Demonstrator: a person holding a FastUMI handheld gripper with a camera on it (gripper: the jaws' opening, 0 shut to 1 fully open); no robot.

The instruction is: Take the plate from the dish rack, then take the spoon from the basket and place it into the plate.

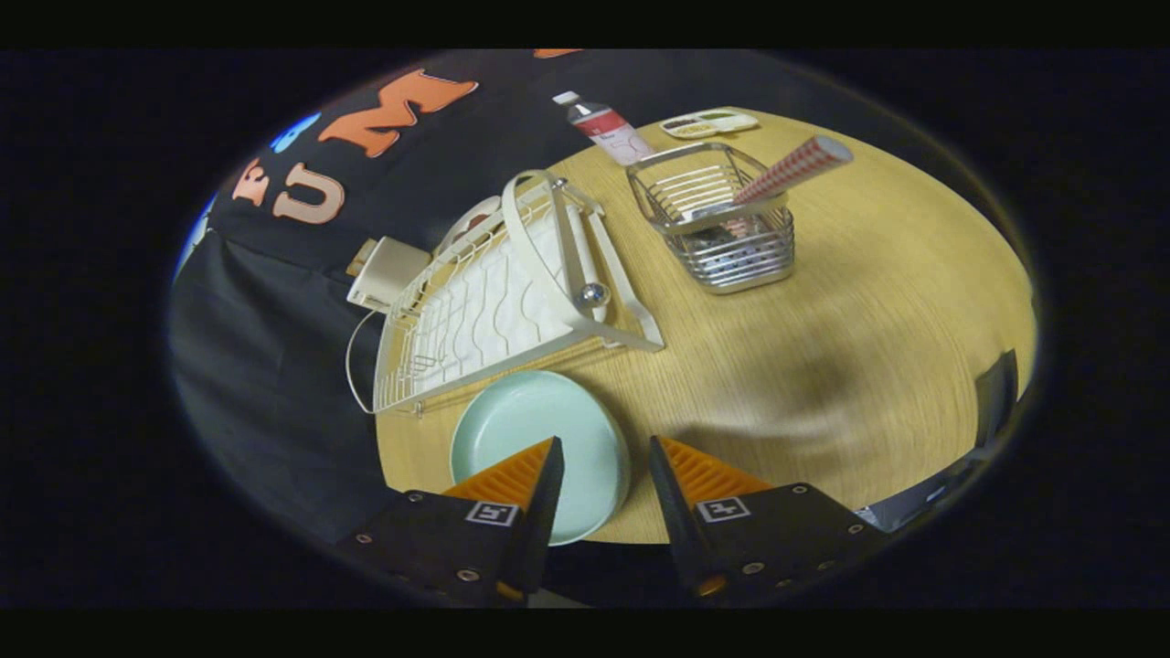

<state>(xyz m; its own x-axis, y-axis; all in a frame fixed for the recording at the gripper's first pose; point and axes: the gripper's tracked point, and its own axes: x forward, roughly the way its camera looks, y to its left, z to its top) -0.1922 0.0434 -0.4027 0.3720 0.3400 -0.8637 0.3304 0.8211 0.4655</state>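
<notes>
One plate (548, 420) lies flat on the table (823, 366), beside the rack (494, 292), partly hidden by one finger. The gripper (603, 452) hangs above it, fingers apart, holding nothing. Beyond, the basket (722, 224) holds a spoon (793, 170), its bowl hard to make out.

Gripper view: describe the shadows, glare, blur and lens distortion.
Gripper view: strong fisheye bending curves the table edge and tilts the dish rack; a soft dark shadow lies on the wood ahead of the open gripper; a small glint sits on the rack's metal knob; the plate is evenly lit; the wire basket and spoon handle look slightly soft.
</notes>
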